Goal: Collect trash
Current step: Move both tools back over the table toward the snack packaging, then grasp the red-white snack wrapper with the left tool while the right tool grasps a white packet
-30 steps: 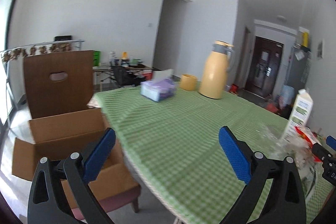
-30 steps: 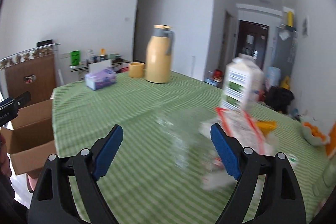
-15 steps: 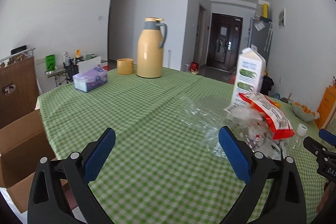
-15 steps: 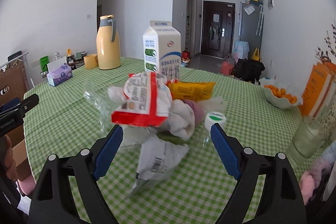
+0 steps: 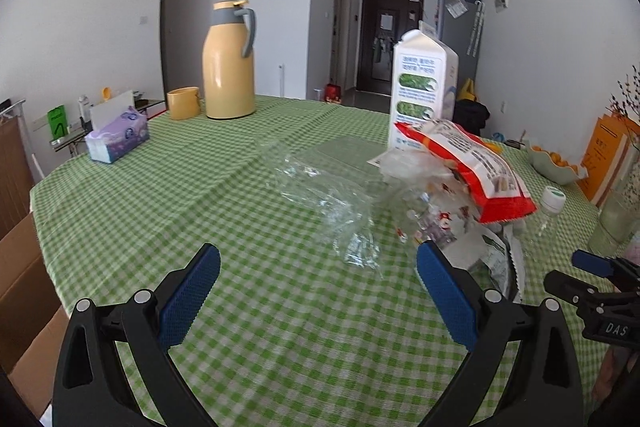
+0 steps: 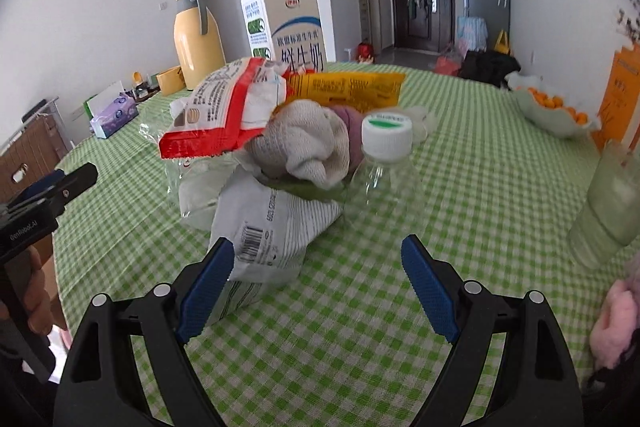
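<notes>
Here the counter [image 6: 460, 155], under its green checked cloth, carries a heap of trash a little past both pairs of tongs. Largest in the heap is the upright milk carton [image 6: 286, 27] at the back, then the red-and-white snack bag [image 6: 224, 111] propped on top, with a yellow wrapper [image 6: 352, 89] behind it. Below these lie a grey balled cloth [image 6: 308, 143], a white printed pouch [image 6: 272, 227] and a clear plastic bottle [image 6: 384, 179] with a white cap, standing upright.

The right tongs [image 6: 316, 287] stand wide open and grip nothing. The pouch lies directly ahead of them and slightly to the left, its near corner just beside the left blade; whether it touches I cannot tell. Its long axis runs away from the tongs toward the heap, so I judge a straight push forward would bring it between the blades.

The left tongs [image 5: 320, 295] are open too and empty. Crumpled clear plastic film [image 5: 340, 211] lies ahead of them, near but apart, with the heap further off to their right.

So the right hand looks nearer to the heap, the left nearer to the film. A cardboard box [image 5: 20, 291] sits off the counter's left edge, probably where the trash is meant to go.
</notes>
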{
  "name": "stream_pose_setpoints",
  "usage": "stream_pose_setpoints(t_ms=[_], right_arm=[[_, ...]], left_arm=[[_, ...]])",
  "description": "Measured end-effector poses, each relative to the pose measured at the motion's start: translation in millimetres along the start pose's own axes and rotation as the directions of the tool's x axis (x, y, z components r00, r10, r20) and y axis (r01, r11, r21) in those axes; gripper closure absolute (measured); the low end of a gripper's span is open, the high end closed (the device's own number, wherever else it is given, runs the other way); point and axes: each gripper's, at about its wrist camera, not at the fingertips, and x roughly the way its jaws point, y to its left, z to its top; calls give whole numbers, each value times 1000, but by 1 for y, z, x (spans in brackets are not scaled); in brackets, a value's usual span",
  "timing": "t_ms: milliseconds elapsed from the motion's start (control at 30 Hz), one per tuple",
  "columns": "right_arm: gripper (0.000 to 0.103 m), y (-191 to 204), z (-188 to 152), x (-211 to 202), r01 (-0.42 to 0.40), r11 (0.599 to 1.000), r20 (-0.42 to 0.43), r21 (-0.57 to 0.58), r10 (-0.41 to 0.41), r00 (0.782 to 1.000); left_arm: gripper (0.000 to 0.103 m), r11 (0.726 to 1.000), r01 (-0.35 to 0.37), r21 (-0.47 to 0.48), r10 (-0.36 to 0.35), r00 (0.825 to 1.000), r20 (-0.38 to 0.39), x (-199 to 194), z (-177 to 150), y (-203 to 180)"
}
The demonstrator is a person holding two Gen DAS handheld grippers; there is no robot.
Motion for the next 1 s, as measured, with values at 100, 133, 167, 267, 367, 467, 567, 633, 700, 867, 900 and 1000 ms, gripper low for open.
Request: stream_pose_setpoints(t_ms=[100, 133, 167, 267, 367, 467, 567, 633, 700, 867, 900, 1000], right_arm=[[21, -3, 4, 4, -51, 998, -19, 38, 52, 998], [21, -2, 4, 7, -73, 997, -32, 37, 74, 997], [21, -1, 5, 10, -89, 995, -44, 40, 91, 995], [21, 4, 8, 17, -141, 987, -56, 83, 146, 988], [21, 17, 10, 27, -127, 990, -89, 67, 133, 987], [48, 28, 8, 38, -87, 996, -132, 27, 90, 987], [76, 23, 5, 31, -110, 992, -123, 55, 116, 986], [83, 17, 2, 19, -98, 994, -108, 56, 104, 989], [86, 7, -2, 8, -73, 995, -103, 61, 79, 992], [93, -14, -9, -13, -43, 995, -77, 90, 50, 996], [94, -17, -10, -16, -47, 994, -73, 95, 54, 996], [94, -14, -10, -25, -50, 996, -58, 78, 54, 997]], left_arm=[[8, 998, 50, 26, -49, 998, -28, 7, -1, -11], [7, 996, 74, 39, -73, 996, -42, 10, -1, -16], [7, 995, 87, 48, -85, 995, -46, 12, 0, -19], [7, 991, 108, 83, -105, 994, -39, 15, 3, -29], [7, 989, 125, 77, -123, 992, -30, 16, 10, -30], [7, 983, 183, 36, -181, 983, -39, 20, 23, -31], [7, 960, 280, -22, -280, 959, -44, 24, 39, -42], [7, 941, 338, -7, -338, 939, -59, 26, 44, -58], [7, 946, 320, 56, -316, 946, -73, 35, 46, -83], [64, 953, 250, 172, -228, 964, -138, 58, 45, -123], [73, 954, 253, 163, -228, 961, -158, 57, 44, -125], [75, 939, 285, 190, -262, 955, -137, 35, 43, -126]])
